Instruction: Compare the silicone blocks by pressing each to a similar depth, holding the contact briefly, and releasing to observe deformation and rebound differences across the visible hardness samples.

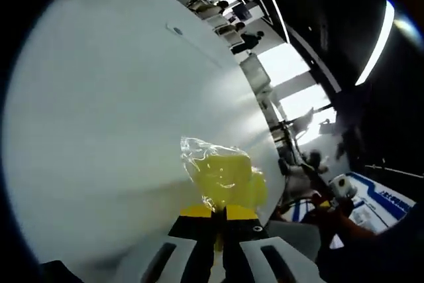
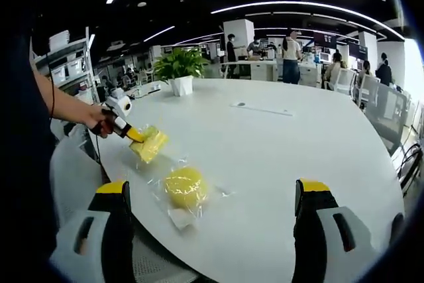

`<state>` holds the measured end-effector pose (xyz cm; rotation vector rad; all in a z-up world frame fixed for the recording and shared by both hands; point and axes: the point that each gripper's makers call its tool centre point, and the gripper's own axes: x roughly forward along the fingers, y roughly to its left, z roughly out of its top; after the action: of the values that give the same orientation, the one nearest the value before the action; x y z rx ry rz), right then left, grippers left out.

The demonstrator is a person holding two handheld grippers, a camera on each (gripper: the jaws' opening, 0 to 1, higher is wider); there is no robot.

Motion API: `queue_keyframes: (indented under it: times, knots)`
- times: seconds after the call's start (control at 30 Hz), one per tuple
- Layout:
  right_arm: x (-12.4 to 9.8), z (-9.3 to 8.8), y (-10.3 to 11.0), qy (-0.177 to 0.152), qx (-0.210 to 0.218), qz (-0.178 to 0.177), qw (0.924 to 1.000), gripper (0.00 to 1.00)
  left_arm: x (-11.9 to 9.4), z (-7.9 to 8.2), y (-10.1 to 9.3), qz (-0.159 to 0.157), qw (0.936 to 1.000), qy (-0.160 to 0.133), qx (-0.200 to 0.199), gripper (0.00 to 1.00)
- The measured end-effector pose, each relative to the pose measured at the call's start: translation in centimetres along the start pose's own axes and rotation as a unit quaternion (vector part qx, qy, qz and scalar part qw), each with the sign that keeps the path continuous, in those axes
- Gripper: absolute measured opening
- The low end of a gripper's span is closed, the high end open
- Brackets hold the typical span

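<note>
My left gripper (image 1: 217,215) is shut on a yellow silicone block (image 1: 228,177) wrapped in clear plastic, its yellow-tipped jaws nearly together on the block's near edge. The right gripper view shows that same gripper (image 2: 137,137) at the left, held by a person's hand (image 2: 93,120), pinching the squarish yellow block (image 2: 152,144) over the table's near-left edge. A second, round yellow block (image 2: 185,188) in crinkled clear wrap lies on the white table (image 2: 278,144). My right gripper (image 2: 213,190) stands wide open just before it, with the round block between the jaws' lines but untouched.
A potted plant (image 2: 179,67) in a white pot stands at the table's far left. A small flat port (image 2: 262,109) is set in the tabletop further back. Office chairs (image 2: 384,114) line the right side. Several people stand at desks far behind.
</note>
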<state>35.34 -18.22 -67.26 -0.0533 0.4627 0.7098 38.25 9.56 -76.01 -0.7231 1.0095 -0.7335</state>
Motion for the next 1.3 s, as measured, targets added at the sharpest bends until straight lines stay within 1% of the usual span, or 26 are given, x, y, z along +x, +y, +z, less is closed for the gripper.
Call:
queue_keyframes:
  times: [0.1, 0.27, 0.37, 0.43, 0.5, 0.63, 0.7, 0.83, 0.97, 1.0, 1.03, 1.17, 1.3]
  knots:
    - [0.0, -0.1, -0.1, 0.001, 0.001, 0.0, 1.0, 0.97, 0.4, -0.4, 0.5, 0.0, 0.9999, 0.009, -0.006, 0.01]
    - [-0.1, -0.2, 0.0, 0.001, 0.004, -0.002, 1.0, 0.97, 0.8, -0.8, 1.0, 0.003, 0.9997, 0.015, -0.016, 0.01]
    - [-0.2, -0.3, -0.1, 0.001, 0.006, -0.003, 1.0, 0.97, 0.9, -1.1, 1.5, 0.011, 0.9995, 0.025, -0.014, 0.01]
    - [-0.2, -0.3, -0.1, 0.002, 0.006, -0.003, 1.0, 0.97, 0.9, -1.4, 2.0, 0.026, 0.999, 0.037, -0.007, 0.01]
    - [-0.2, -0.3, 0.0, 0.001, 0.007, -0.004, 1.0, 0.97, 0.9, -1.3, 1.8, 0.022, 0.9991, 0.036, -0.009, 0.01]
    - [-0.1, -0.6, 0.3, 0.004, 0.008, 0.0, 1.0, 0.97, 0.9, -1.3, 2.2, 0.033, 0.9987, 0.039, -0.007, 0.01]
    - [-0.1, -0.8, 0.5, 0.004, 0.009, 0.001, 1.0, 0.97, 1.1, -1.3, 2.3, 0.044, 0.9982, 0.041, 0.002, 0.01]
    - [0.0, -0.9, 0.7, 0.005, 0.009, 0.002, 0.9999, 0.97, 1.3, -1.3, 2.3, 0.064, 0.9959, 0.052, 0.037, 0.02]
    - [0.0, -0.9, 0.8, 0.006, 0.011, 0.003, 0.9999, 0.97, 1.5, -1.4, 2.8, 0.075, 0.9944, 0.058, 0.048, 0.02]
    - [0.0, -0.8, 0.8, 0.006, 0.012, 0.003, 0.9999, 0.97, 1.5, -1.3, 2.9, 0.075, 0.9941, 0.057, 0.055, 0.03]
    - [0.0, -0.8, 0.8, 0.005, 0.012, 0.003, 0.9999, 0.97, 1.5, -1.3, 3.0, 0.075, 0.9932, 0.054, 0.071, 0.03]
    - [0.0, -0.6, 0.8, 0.001, 0.014, 0.004, 0.9999, 0.97, 1.5, -1.3, 3.0, 0.078, 0.992, 0.054, 0.083, 0.04]
    - [0.0, -0.7, 0.8, 0.001, 0.016, 0.004, 0.9999, 0.97, 1.5, -1.4, 3.2, 0.076, 0.9921, 0.049, 0.086, 0.04]
